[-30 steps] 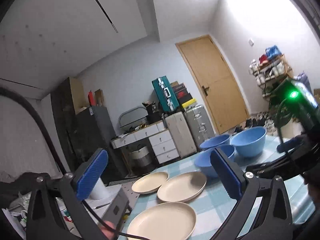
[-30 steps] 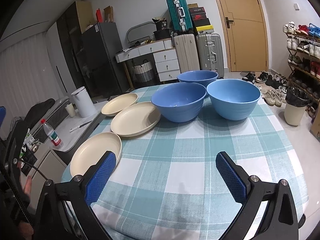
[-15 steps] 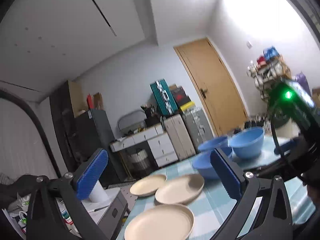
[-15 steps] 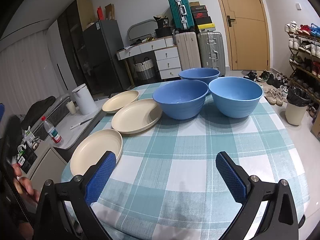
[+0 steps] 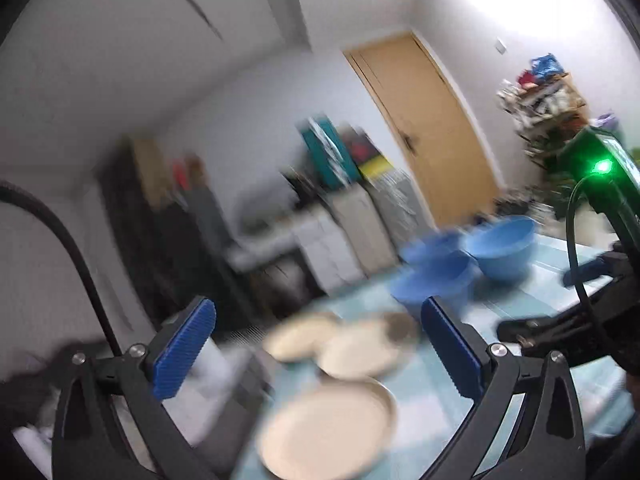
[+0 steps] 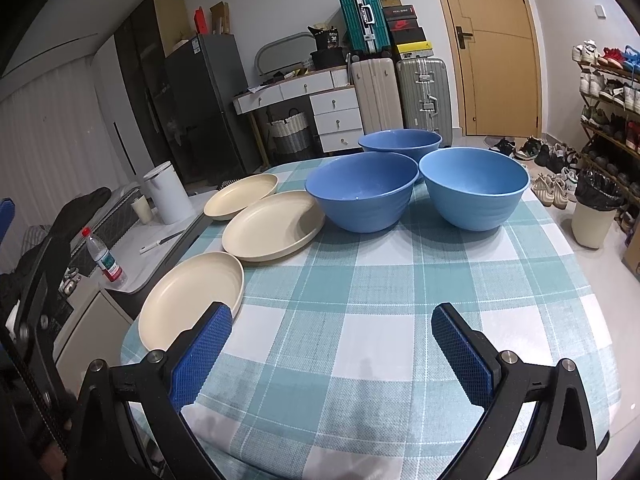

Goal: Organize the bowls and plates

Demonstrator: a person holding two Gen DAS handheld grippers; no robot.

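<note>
- While three cream plates lie in a row down the left side of the worktop [image 6: 400, 320], the nearest plate [image 6: 188, 296] sits at the near left corner, the middle plate [image 6: 272, 226] lies beyond it, and the far plate [image 6: 242, 196] has its rim touching or slightly tucked under the middle one.
- Three blue bowls stand upright in a tight cluster at the far end: the left bowl [image 6: 362, 190] just beside the middle plate, the right bowl [image 6: 474, 186] next to it, and the back bowl [image 6: 400, 142] behind the two.
- The right gripper [image 6: 332, 356] hovers above the near edge of the checked cloth, its blue fingers [image 6: 460, 360] wide apart and holding nothing.
- The left gripper [image 5: 316, 356] is raised off the left side, its fingers [image 5: 182, 352] also spread and empty; its view is blurred, with the nearest plate [image 5: 326, 426] below between them.
- Off the worktop to the left stand a white bin [image 6: 168, 192] and a water bottle [image 6: 102, 256].
</note>
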